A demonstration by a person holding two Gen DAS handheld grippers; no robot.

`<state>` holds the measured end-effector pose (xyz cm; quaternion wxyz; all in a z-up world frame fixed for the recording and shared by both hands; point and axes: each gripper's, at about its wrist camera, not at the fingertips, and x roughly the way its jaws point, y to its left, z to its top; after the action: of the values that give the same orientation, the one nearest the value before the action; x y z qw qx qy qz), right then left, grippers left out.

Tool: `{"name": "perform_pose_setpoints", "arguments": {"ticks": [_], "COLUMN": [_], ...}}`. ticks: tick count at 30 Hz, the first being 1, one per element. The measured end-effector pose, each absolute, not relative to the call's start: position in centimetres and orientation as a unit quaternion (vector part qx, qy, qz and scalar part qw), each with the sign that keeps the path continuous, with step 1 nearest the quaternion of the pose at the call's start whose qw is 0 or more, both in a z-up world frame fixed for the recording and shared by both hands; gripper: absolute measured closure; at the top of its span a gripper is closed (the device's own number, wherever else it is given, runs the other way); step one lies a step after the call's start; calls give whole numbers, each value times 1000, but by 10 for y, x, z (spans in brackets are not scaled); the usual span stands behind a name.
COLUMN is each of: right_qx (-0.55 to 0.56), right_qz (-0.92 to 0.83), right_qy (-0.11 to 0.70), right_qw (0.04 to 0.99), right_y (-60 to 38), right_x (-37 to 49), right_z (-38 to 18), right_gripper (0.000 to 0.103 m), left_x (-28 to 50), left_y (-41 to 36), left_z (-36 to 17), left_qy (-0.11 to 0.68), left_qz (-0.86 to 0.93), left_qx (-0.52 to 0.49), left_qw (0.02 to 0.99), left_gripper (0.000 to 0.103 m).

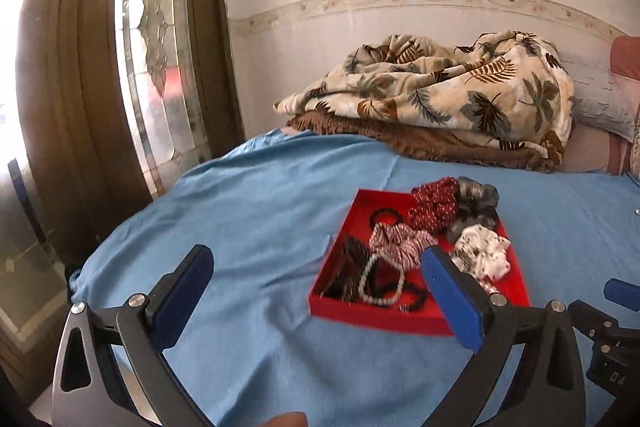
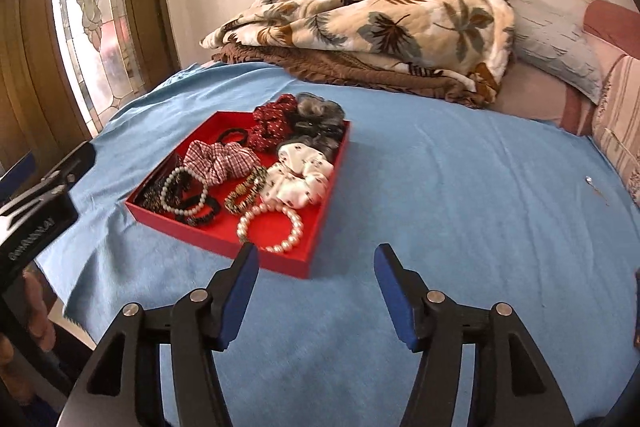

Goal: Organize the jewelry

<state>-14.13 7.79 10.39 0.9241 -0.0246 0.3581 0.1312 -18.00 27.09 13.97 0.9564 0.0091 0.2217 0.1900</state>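
Observation:
A red tray point(image 2: 280, 261) point(image 1: 376, 319) lies on the blue bedsheet point(image 2: 440, 187). It holds several scrunchies, among them a white floral one point(image 2: 300, 179), a red checked one point(image 2: 218, 161) and a dark red dotted one point(image 2: 272, 123), and a grey furry piece point(image 2: 316, 117). A large pearl bracelet point(image 2: 270, 227), a smaller pearl bracelet point(image 2: 184, 193) point(image 1: 380, 279), dark bead bands and a gold-brown band point(image 2: 246, 193) lie at its near side. My right gripper point(image 2: 316, 267) is open and empty, above the sheet by the tray's near corner. My left gripper point(image 1: 316, 263) is open and empty, left of the tray.
A leaf-print blanket point(image 2: 380, 23) on a brown one lies heaped at the back by the wall. Pillows point(image 2: 560, 59) lie at the right. A small metal piece point(image 2: 590, 181) lies on the sheet at far right. A wooden door with patterned glass point(image 1: 152, 67) stands at left.

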Motion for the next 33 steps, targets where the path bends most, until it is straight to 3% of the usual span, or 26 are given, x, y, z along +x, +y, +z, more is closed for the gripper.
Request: {"name": "perform_pose_setpoints", "arguments": {"ticks": [14,33], "right_qx": [-41,-39], "right_qz": [119,106], "right_qy": [292,288], "right_qw": [948,951], "right_y": [65,58], "right_x": [-186,-194], "right_z": [129,136], "right_gripper": [27,25], "left_x": [-223,-224], "left_y": [243,235], "left_z": [156,151], "left_qy": [259,294], "left_qz": [194,165], "left_qx": [3,-20], "left_qw": [946,941], "left_gripper": [0,0]}}
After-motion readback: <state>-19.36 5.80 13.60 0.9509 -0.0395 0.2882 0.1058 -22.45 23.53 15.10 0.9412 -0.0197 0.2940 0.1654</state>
